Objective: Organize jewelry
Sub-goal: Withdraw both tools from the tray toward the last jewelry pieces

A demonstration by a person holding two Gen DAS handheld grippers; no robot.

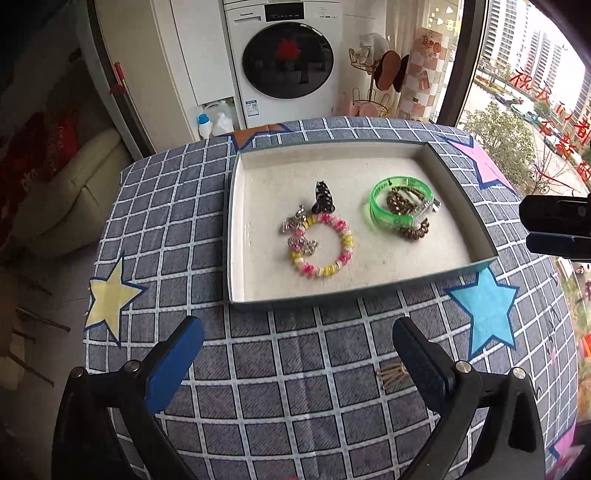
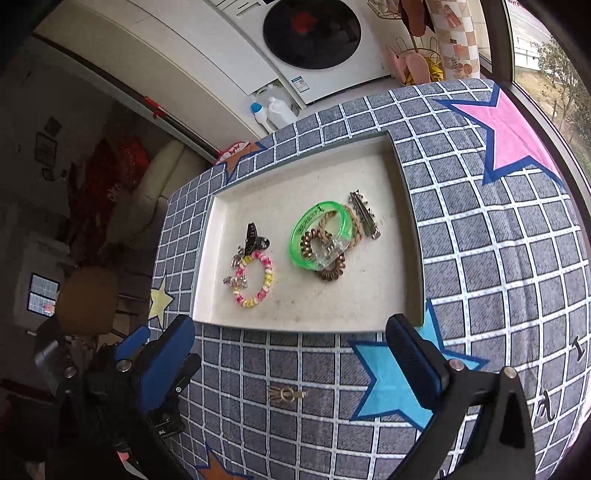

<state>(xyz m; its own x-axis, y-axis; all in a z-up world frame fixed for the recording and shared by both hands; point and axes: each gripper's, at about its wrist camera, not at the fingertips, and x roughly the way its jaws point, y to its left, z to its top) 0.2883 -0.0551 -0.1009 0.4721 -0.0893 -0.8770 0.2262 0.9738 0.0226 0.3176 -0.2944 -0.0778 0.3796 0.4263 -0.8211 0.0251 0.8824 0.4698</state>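
A shallow rectangular grey-rimmed tray with a cream lining (image 1: 463, 192) (image 2: 408, 206) sits on a surface covered by a blue-grey checked cloth with coloured stars (image 1: 295, 369) (image 2: 498, 277). Inside the tray, toward its left, lies a pink, yellow and white beaded bracelet (image 1: 341, 254) (image 2: 267, 277), with a black cat-shaped hair clip (image 1: 323, 197) (image 2: 253, 236) touching its far edge and two small silvery sparkly clips (image 1: 299, 232) (image 2: 234, 282) at its left side. Toward the tray's right, a translucent green plastic bangle (image 1: 380, 212) (image 2: 299, 240) rests over a brown coiled hair tie (image 1: 415, 232) (image 2: 332, 271) and a tan braided cord ring (image 2: 356, 225), and beside them lies a silver studded hair clip (image 2: 364, 214), of which the left wrist view shows only an end. Outside the tray, on the cloth nearer the cameras, lies a small gold comb-like hairpin (image 1: 391, 373) (image 2: 286, 395); in the left wrist view it sits just beside the right finger of the left gripper (image 1: 297, 347). That gripper hovers over the cloth short of the tray's near rim, its blue-padded jaws spread wide with nothing between them. The right gripper (image 2: 290, 343) is likewise held near the tray's near edge with jaws wide apart and empty, a light blue star (image 2: 399, 384) under its right finger. Beyond the surface stands a white front-loading washing machine (image 1: 288, 62) (image 2: 314, 33).
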